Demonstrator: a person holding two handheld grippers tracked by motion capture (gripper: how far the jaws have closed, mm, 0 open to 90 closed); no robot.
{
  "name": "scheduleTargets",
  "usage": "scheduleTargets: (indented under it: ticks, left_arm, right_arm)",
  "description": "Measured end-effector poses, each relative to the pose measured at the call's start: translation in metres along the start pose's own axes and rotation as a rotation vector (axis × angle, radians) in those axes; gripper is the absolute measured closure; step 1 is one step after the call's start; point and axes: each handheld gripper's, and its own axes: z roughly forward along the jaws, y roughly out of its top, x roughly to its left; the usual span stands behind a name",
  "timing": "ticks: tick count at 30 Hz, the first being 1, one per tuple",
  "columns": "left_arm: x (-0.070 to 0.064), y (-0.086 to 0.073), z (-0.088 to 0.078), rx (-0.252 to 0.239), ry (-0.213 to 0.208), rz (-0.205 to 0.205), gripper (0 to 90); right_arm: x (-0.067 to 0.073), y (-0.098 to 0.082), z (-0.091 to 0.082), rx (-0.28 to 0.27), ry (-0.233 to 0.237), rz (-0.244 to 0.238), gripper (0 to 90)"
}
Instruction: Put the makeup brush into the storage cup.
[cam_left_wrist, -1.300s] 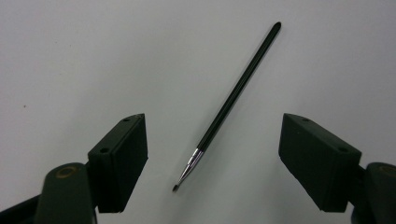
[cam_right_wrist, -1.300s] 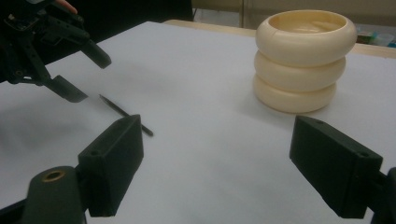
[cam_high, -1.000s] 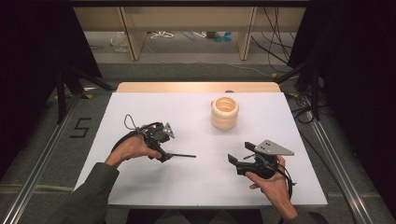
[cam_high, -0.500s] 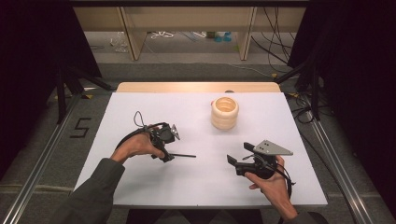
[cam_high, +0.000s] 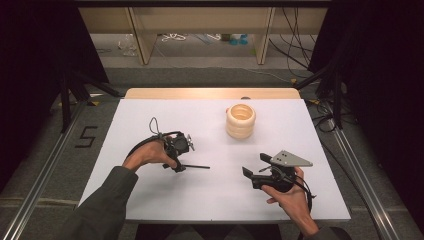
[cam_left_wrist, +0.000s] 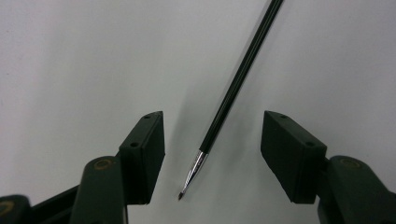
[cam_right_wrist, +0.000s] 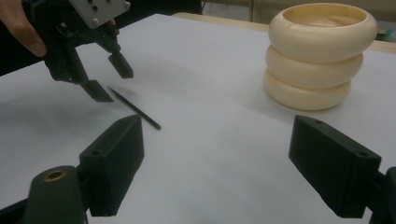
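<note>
The work surface is a white table (cam_high: 150, 200), matte and smooth, w/ a bare wooden strip along the far edge; low friction is to be expected, so a thin item may skid when nudged. Next in size, a cream vessel (cam_high: 240, 120) shaped as three stacked rounded rings stands upright on the far-centre area, well apart from both tools; its surface looks glossy and rigid, prob. ceramic or plastic, and the top is open. The right gripper (cam_high: 256, 171) is held near the table's near-right part, jaws spread wide and nothing between them. The left gripper (cam_high: 186, 165) is held at centre-left, tilted down over the thin brush (cam_left_wrist: 233, 88); its jaws have just been closing, yet a gap remains on each side, so the pads are not yet pressing and the brush is not grasped. The brush lies flat on the table between those jaws, its handle running away toward the table's centre, its fine tip (cam_left_wrist: 180, 196) pointing back toward the gripper body. Handling, as judged: very light, stiff along the glossy black handle, slippery and round in section, thus liable to roll or pivot under an off-centre pinch. The silver metal ferrule (cam_left_wrist: 196, 165) is ribbed and narrow; the bristle tip is soft and easily bent. Hold is best taken on the black handle just above the ferrule, pads square across the shaft, never on the bristles. Since the item sits flush on the surface, the pads must be brought fully down to table level before closure.
</note>
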Motion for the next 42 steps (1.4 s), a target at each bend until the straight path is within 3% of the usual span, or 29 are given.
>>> scheduleTargets:
  ticks: [3,12,13,23,27,31,34,35,42]
  left_arm:
    - [0.000,0.002,0.002,0.012,0.001,0.010,42.0]
    - [0.000,0.004,0.008,0.033,-0.010,0.030,50.8]
    - [0.000,0.004,0.008,0.030,-0.008,0.033,51.8]
    - [0.001,0.004,0.012,0.062,-0.027,0.043,62.3]
    - [0.003,0.004,0.013,0.066,-0.059,0.032,66.2]
    - [0.004,0.004,0.014,0.066,-0.087,0.019,73.2]
    - [0.006,0.004,0.014,0.067,-0.104,0.003,75.0]
    - [0.006,0.003,0.014,0.065,-0.111,-0.009,75.6]
    - [0.008,0.004,0.015,0.074,-0.119,-0.044,81.6]
  right_arm:
    - [-0.001,0.000,0.001,-0.006,-0.014,-0.022,19.1]
    - [-0.001,0.000,0.001,-0.003,-0.010,-0.021,19.3]
    - [0.001,0.000,0.000,0.015,-0.002,-0.002,19.3]
    - [0.000,0.000,-0.002,0.023,-0.010,-0.015,19.5]
    - [0.001,0.000,-0.001,0.028,-0.003,-0.010,19.6]
    - [0.000,0.000,0.001,-0.007,-0.002,-0.015,20.0]
    - [0.000,0.000,0.001,-0.007,0.002,-0.015,20.0]
    - [0.001,0.000,-0.001,0.019,-0.010,-0.017,20.0]
    - [0.001,0.000,-0.001,0.018,-0.009,-0.021,20.1]
